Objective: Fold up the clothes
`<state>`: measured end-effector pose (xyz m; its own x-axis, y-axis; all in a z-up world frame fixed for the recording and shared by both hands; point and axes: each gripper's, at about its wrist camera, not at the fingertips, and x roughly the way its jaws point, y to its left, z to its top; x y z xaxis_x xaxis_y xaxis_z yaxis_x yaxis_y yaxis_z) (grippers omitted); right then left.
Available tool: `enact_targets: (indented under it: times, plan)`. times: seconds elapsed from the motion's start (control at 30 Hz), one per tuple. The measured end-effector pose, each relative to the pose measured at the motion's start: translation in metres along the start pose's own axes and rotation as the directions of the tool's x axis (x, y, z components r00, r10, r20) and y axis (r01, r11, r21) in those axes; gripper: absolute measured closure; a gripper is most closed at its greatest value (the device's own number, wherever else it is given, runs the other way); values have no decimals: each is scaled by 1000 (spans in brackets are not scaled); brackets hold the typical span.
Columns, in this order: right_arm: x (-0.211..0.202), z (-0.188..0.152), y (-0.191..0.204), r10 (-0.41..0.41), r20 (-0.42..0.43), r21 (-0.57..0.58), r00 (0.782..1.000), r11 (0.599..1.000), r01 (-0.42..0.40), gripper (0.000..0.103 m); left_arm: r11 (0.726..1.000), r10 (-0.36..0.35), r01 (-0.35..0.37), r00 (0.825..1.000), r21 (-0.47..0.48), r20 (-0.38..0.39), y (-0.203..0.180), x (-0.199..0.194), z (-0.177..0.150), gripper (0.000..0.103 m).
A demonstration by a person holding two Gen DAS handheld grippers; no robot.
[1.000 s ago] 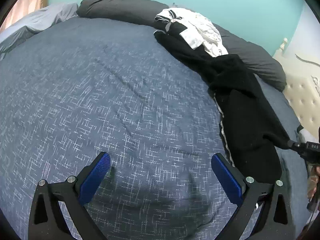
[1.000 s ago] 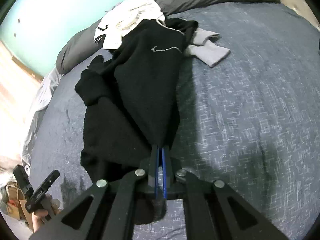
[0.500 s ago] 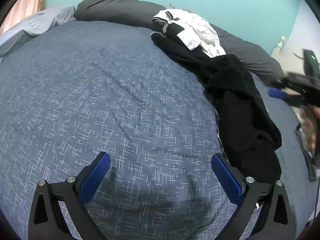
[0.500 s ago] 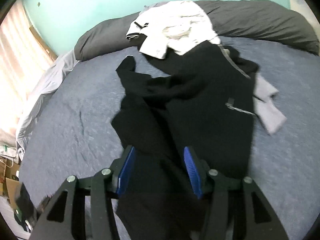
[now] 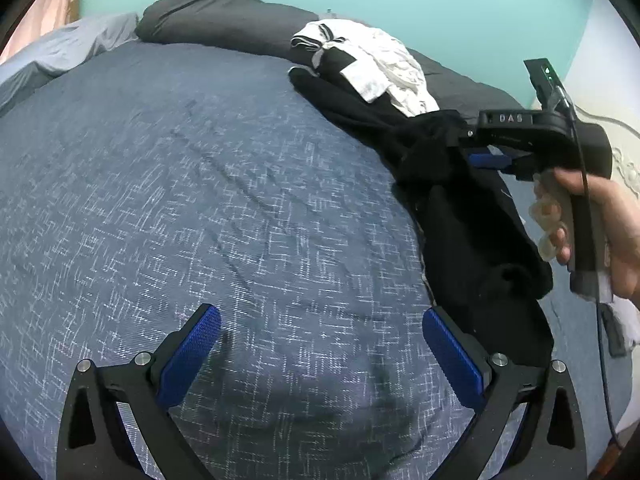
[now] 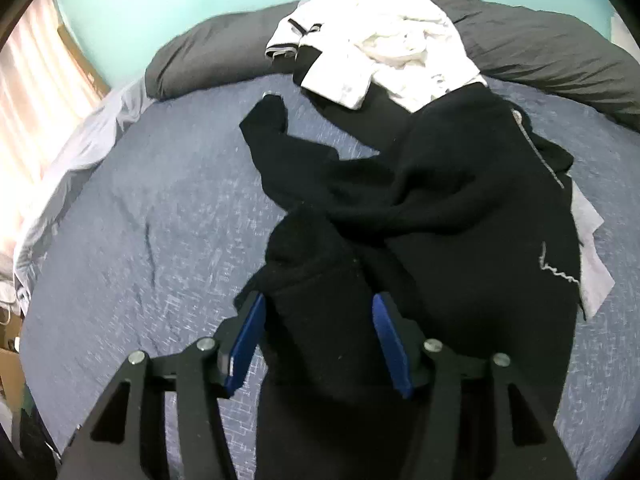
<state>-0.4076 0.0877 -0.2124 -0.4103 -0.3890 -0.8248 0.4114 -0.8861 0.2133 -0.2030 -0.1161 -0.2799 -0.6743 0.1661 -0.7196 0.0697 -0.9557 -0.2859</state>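
Note:
A black sweatshirt [image 6: 440, 200] lies crumpled along the right side of the blue bedspread [image 5: 200, 180], one sleeve flung toward the pillows. A white garment [image 6: 400, 40] rests on its far end. My right gripper [image 6: 318, 304] hovers over the near part of the black sweatshirt. Its jaws are opening; black cloth lies between them but the pads stand off it. In the left wrist view a hand [image 5: 612, 220] holds that gripper above the sweatshirt [image 5: 472, 220]. My left gripper [image 5: 320, 320] is wide open over bare bedspread, with nothing between its fingers.
Dark grey pillows [image 5: 220, 20] line the far edge of the bed under a turquoise wall. A pale grey sheet [image 5: 60, 52] bunches at the far left. A light grey piece of cloth [image 6: 592, 272] pokes out from under the sweatshirt's right side. A cream headboard [image 5: 624, 160] stands at the right.
The right gripper has let go of the black sweatshirt's edge, opened, and swung across to hang over its middle. The left gripper has stayed where it was, open.

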Motion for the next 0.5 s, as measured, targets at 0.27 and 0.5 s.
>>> enact_targets:
  times: [0.27,0.5]
  plan:
    - [8,-14,-3,29,-32,-12,999,999,-30,47,1000,-3,3,1000,-7,-10,-1,4,-3,0]
    - [4,-28,5,67,-51,-77,996,995,-70,93,999,-33,33,999,-22,-19,1,5,-3,0]
